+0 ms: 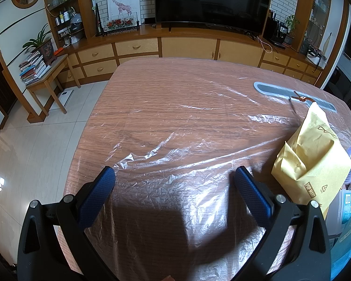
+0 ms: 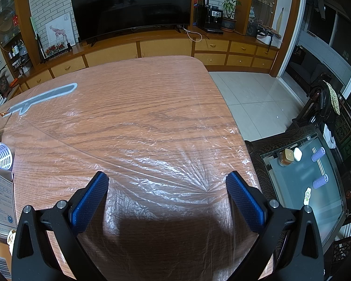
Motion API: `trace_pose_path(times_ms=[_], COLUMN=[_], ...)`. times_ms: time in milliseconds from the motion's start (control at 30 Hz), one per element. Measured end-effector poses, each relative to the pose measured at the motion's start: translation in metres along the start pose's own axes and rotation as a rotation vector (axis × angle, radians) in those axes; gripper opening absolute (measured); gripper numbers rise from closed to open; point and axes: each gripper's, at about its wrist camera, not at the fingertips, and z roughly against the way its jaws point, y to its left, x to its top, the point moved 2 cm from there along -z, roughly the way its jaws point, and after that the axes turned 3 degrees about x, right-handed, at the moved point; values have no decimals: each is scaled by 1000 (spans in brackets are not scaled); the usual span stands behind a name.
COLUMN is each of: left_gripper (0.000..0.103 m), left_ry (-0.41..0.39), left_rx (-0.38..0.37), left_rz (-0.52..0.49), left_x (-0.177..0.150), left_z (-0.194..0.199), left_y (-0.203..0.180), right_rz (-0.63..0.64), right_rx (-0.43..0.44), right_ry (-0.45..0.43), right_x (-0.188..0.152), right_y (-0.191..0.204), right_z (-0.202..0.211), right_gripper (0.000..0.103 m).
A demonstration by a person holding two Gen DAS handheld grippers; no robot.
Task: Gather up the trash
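Note:
A clear plastic sheet (image 1: 175,140) lies spread over the wooden table (image 1: 152,89); it also shows in the right wrist view (image 2: 163,164). A yellow padded envelope (image 1: 313,159) stands at the table's right side, with small boxes (image 1: 348,203) beside it. In the right wrist view a white box (image 2: 1,201) and a white slotted cup (image 2: 2,155) sit at the left edge. My left gripper (image 1: 175,175) is open and empty above the plastic. My right gripper (image 2: 167,182) is open and empty above the plastic near the table's right edge.
A grey strip (image 1: 292,94) lies on the far part of the table. A TV cabinet (image 1: 187,44) stands beyond. Tiled floor (image 1: 35,152) lies to the left. A dark glass-topped side table (image 2: 311,180) with small items stands to the right.

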Motion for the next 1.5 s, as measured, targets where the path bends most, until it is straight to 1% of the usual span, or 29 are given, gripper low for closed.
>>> trace_pose_path(times_ms=[733, 800, 833, 867, 900, 933, 1000, 1067, 1100, 1167, 1233, 1267, 1300, 1367, 1433, 1500], left_gripper=[102, 102, 102, 101, 101, 101, 101, 101, 101, 102, 101, 101, 101, 101, 102, 102], left_ry=[0, 5, 17, 23, 22, 8, -20, -56, -71, -82, -81, -77, -72, -58, -55, -47], left_rx=[7, 1, -3, -15, -48, -82, -125, -148, -150, -150, -162, -170, -178, -199, -213, -241], left_rz=[11, 1, 11, 33, 68, 86, 96, 52, 6, -65, -138, -162, -186, -248, -305, -340], left_x=[-1, -2, -3, -3, -2, -2, -3, -11, -19, -33, -51, -59, -66, -83, -94, -101], left_z=[2, 3, 5, 9, 17, 23, 42, 64, 76, 90, 102, 106, 110, 113, 117, 117], left_y=[3, 2, 3, 6, 10, 10, 12, 8, 3, -6, -16, -20, -25, -39, -54, -69], right_rz=[1, -2, -18, -38, -58, -58, -46, -3, 17, 87, 145, 167, 182, 224, 278, 302], right_rx=[0, 0, 0, 16, 34, 30, 29, 52, 67, 119, 135, 164, 198, 233, 243, 258], right_ry=[-1, 16, 33, 38, 33, 14, -35, -73, -84, -93, -103, -105, -99, -80, -61, -46], right_x=[0, 0, 0, 0, 1, 5, 2, -3, -9, -24, -40, -49, -58, -73, -87, -95], right_y=[-2, -3, -4, -6, -8, -8, -1, 13, 22, 43, 60, 71, 81, 101, 123, 138], right_z=[-1, -1, 1, 4, 12, 18, 46, 71, 82, 106, 124, 132, 138, 142, 139, 137], right_gripper=[99, 99, 99, 99, 99, 99, 99, 99, 99, 99, 99, 99, 99, 99, 99, 99])
